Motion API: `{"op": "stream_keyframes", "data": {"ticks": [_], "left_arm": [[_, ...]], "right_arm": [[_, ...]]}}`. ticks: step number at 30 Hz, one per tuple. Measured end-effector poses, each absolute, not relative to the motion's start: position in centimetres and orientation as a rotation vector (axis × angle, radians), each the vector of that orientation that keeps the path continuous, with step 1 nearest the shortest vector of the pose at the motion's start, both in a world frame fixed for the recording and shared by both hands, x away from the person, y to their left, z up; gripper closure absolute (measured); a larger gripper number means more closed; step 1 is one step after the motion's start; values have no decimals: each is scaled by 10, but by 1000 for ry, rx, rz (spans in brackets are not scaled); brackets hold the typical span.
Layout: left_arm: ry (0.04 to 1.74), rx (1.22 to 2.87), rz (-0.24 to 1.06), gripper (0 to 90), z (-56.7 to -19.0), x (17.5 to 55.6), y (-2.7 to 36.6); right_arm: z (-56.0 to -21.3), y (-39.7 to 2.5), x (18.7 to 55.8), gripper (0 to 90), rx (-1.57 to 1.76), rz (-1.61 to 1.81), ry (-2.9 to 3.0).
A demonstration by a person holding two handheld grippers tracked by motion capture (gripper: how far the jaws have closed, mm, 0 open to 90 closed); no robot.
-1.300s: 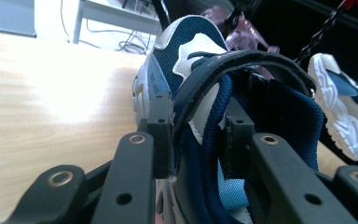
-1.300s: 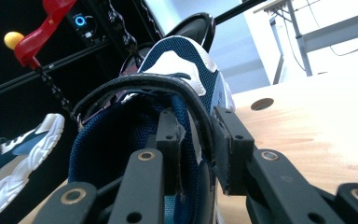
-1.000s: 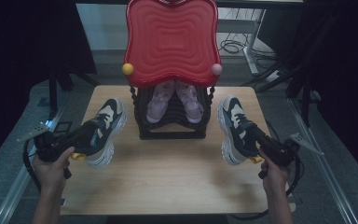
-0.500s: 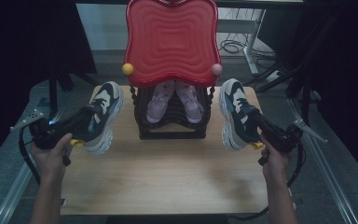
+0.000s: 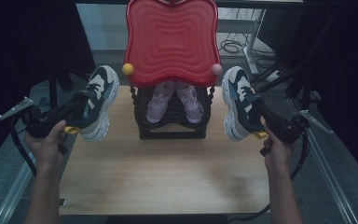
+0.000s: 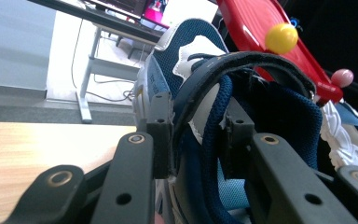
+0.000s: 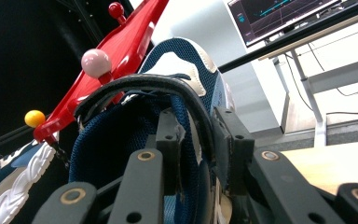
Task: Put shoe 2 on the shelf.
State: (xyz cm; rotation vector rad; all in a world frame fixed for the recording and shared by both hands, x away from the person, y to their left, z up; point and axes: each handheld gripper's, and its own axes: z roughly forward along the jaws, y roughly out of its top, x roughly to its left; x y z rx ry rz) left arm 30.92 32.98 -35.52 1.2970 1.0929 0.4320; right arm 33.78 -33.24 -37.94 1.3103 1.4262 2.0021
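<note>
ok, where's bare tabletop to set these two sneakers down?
Free: the near half of the table, between the forearms and in front of the black rack. Narrower strips lie under each held sneaker, left sneaker and right sneaker, beside the rack. Crowded: the far middle, where the rack with its pink shoes sits under the red tray.

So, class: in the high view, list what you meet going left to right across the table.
Left gripper → left sneaker → yellow ball → pink shoes → pink ball → right sneaker → right gripper.

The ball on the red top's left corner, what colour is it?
Yellow; the ball shows best in the left gripper view.
</note>
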Motion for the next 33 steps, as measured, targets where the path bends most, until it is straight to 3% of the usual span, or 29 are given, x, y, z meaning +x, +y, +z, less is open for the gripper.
{"op": "stream_keyframes", "data": {"ticks": [33], "left_arm": [[1045,1290,532,701,-280,334,316]], "right_arm": [[-294,-324,361,735,1213,1945,1425]]}}
